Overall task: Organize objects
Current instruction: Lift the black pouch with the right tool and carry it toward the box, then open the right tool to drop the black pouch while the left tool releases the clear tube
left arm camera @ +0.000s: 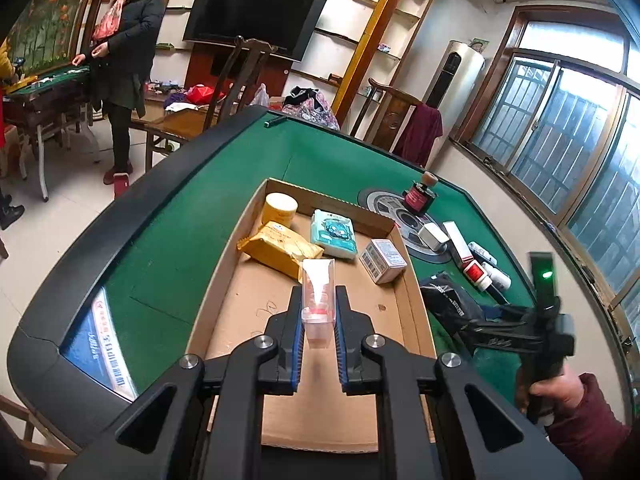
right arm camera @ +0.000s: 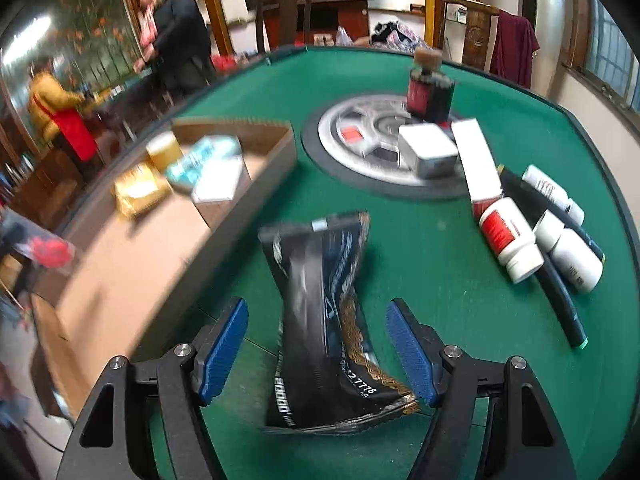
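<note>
Black pouch (right arm camera: 328, 320) lies on the green table (right arm camera: 420, 248), just beside the cardboard box (left arm camera: 248, 300), between the right gripper (right arm camera: 316, 354) jaws, which stand apart, pads clear of it. Risk: the crumpled foil could slide or buckle when pinched, or catch the box wall. Left gripper (left arm camera: 318, 320) is clamped on a clear tube box (left arm camera: 318, 296) above the box floor; held near its end, it could tip out. Left view shows box contents sharply; right view is blurred but shows the bottles (right arm camera: 508, 240) and the gap at the pads.
</note>
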Tool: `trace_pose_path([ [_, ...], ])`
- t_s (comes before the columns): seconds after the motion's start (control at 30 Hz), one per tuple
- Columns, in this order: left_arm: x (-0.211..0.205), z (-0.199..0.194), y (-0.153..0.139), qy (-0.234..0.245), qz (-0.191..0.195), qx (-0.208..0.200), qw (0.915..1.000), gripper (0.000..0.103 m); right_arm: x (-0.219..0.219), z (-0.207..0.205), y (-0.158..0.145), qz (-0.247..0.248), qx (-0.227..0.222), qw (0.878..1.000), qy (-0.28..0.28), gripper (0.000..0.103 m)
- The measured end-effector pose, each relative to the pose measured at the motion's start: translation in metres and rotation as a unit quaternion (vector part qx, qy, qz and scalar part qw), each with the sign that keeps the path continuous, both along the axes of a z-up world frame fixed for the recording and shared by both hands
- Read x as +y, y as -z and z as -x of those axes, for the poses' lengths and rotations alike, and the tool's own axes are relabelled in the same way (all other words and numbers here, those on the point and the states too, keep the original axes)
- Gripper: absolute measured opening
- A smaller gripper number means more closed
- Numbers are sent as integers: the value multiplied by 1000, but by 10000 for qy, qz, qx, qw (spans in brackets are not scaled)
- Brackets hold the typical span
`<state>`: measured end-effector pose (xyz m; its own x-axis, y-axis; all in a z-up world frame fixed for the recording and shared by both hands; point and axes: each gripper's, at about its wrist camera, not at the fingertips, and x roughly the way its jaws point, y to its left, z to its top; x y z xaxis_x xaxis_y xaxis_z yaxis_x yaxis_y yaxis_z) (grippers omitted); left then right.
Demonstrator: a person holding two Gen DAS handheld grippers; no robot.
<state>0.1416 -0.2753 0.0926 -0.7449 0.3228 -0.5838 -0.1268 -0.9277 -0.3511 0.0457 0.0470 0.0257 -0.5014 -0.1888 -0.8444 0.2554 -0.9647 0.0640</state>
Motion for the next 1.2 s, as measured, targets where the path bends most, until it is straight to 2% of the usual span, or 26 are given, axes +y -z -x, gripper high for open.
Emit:
trace_pose_path([
  [0.03, 1, 0, 1, 13, -11, 1, 10000, 13, -2, 1, 6, -119, -28, 9999, 38, 54],
  [0.07, 1, 0, 1, 18, -18, 7, 10000, 13, -5, 0, 6, -213, 49, 9998, 33, 49],
  [0.1, 1, 0, 1, 22, -23, 13, 10000, 13, -6, 1, 5, -184, 40, 9998, 54, 49],
  [0.2, 1, 0, 1, 14, -27, 17, 10000, 13, 2, 2, 0, 304, -40, 9995, 84, 42],
  [0.27, 0, 0, 1, 6, -40, 15, 10000, 13, 11, 2, -5, 781, -81, 9968, 124, 33],
  [0.33, -1, 1, 2, -11, -53, -1, 10000, 13, 22, 4, -7, 1359, -231, 9903, 163, 28],
  [0.4, -4, 2, 1, -21, -57, -12, 10000, 13, 28, 5, -7, 1740, -357, 9839, 195, 27],
  [0.53, -6, 5, -5, -63, 50, 7, 10000, 13, 37, 6, -9, 2679, -620, 9612, 206, 26],
  [0.57, -7, 7, -6, -77, 115, 2, 9999, 13, 39, 6, -12, 2991, -666, 9517, 187, 26],
  [0.63, -6, 14, -8, -96, 275, -56, 9996, 13, 36, 5, -21, 3341, -665, 9401, 121, 26],
  [0.7, -6, 24, -6, -107, 373, -127, 9992, 13, 26, 4, -35, 3528, -628, 9336, -45, 26],
  [0.8, -7, 41, 0, -149, 485, -286, 9983, 13, -3, 5, -53, 3524, -615, 9331, -367, 26],
  [0.9, -6, 53, 7, -157, 600, -437, 9971, 13, -44, 9, -58, 3220, -652, 9422, -663, 27],
  [1.1, -2, 74, 22, -149, 753, -704, 9946, 13, -111, 22, -36, 2366, -771, 9649, -837, 27],
  [1.2, -1, 82, 24, -155, 860, -689, 9938, 16, -132, 29, -23, 1955, -775, 9742, -822, 27],
])
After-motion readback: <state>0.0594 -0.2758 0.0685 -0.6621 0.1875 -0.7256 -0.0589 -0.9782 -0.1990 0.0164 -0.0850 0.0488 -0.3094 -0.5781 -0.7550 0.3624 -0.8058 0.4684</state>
